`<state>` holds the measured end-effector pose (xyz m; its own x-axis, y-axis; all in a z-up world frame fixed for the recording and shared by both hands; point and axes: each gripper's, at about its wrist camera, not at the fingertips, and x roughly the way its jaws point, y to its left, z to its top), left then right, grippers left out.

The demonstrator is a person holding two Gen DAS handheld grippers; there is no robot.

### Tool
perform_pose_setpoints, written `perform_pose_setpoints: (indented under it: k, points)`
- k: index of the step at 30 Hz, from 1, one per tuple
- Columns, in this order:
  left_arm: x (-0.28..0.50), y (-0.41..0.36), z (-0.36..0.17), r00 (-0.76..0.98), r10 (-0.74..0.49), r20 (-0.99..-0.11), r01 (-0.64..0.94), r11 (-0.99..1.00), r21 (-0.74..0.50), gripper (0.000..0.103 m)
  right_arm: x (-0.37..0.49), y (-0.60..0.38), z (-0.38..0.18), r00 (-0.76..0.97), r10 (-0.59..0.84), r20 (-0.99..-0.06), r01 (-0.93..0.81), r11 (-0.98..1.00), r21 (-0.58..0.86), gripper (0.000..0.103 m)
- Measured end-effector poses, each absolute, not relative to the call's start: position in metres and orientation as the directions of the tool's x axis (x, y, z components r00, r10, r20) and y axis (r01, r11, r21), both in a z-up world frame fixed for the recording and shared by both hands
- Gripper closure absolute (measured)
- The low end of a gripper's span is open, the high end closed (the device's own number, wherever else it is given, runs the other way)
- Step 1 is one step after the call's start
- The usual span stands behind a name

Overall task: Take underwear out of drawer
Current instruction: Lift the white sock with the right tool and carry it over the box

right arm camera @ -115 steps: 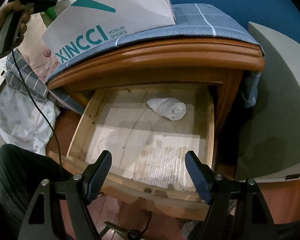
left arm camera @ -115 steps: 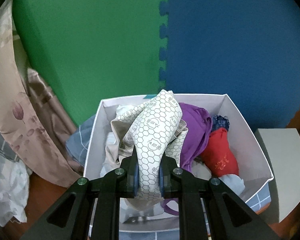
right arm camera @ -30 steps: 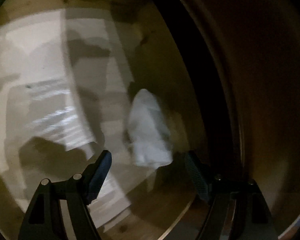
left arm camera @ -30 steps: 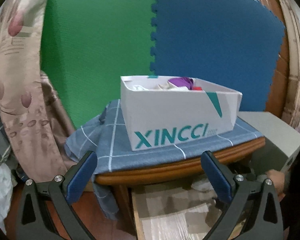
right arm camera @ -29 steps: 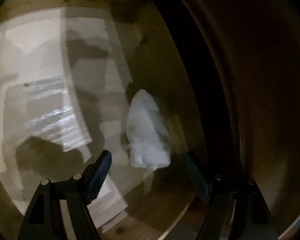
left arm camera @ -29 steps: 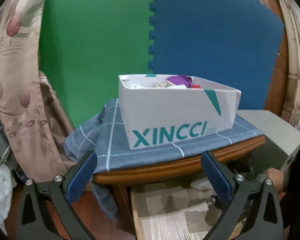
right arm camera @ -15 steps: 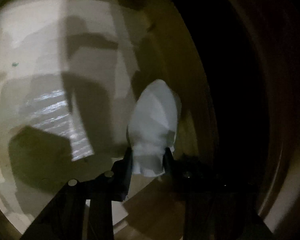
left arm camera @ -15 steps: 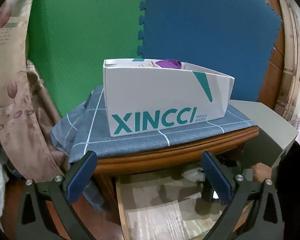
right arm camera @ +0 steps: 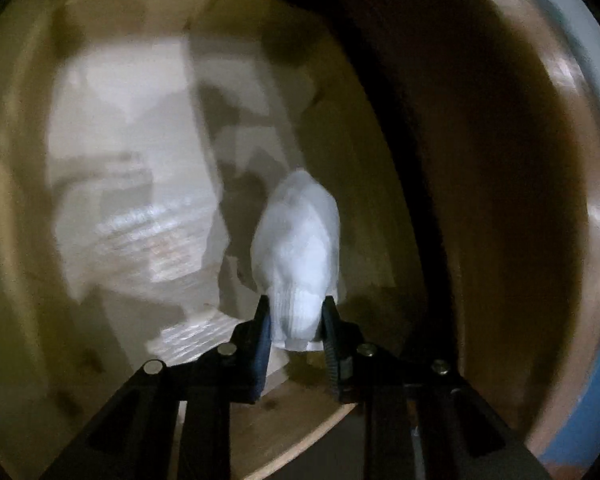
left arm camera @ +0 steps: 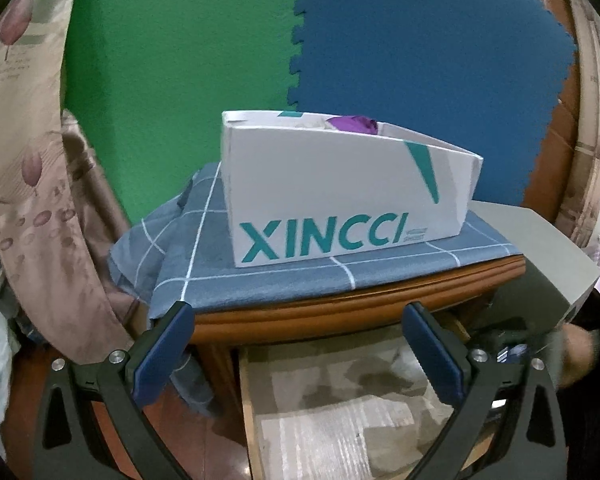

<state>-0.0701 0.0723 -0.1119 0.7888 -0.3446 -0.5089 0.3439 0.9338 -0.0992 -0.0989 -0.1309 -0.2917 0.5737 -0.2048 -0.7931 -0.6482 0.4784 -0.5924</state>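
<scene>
- One white underwear roll point(right arm camera: 298, 256) is being clamped by the right gripper point(right arm camera: 294, 330), jaws having just been closing, inside the drawer point(right arm camera: 28, 240).
- Lifting it straight clear of the drawer's rim seems best.
- Left gripper point(left arm camera: 298, 354) is hanging released above the drawer.

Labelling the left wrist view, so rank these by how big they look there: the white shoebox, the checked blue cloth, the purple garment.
1. and 2. white shoebox and checked blue cloth: too alike to rank, the cloth partly covered.
3. purple garment, only its top showing.
</scene>
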Motion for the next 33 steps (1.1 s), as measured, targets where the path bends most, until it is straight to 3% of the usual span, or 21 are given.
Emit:
perform_pose_setpoints:
  k: [8,14,19,33]
  points:
    - [-0.058,0.094,-0.120,0.785,-0.299,-0.543,0.254,0.954,-0.157,0.001,-0.145,-0.103,-0.216,0.598,-0.146,-0.788,-0.586,0.591,-0.555,0.080]
    - [-0.052,0.110,-0.128,0.765,-0.288,-0.576,0.198,0.956,-0.216,0.001,-0.169,-0.110,-0.155,0.554,-0.014,-0.832,-0.414,0.863,-0.290,0.080]
    - [-0.052,0.113,-0.131,0.759,-0.281,-0.587,0.184,0.958,-0.220,0.001,-0.190,-0.112,-0.115,0.583,0.059,-0.811,-0.266,0.956,-0.121,0.080]
    - [-0.059,0.115,-0.130,0.761,-0.275,-0.588,0.189,0.961,-0.204,0.001,-0.192,-0.108,-0.010,0.690,0.073,-0.720,-0.143,0.989,-0.038,0.080]
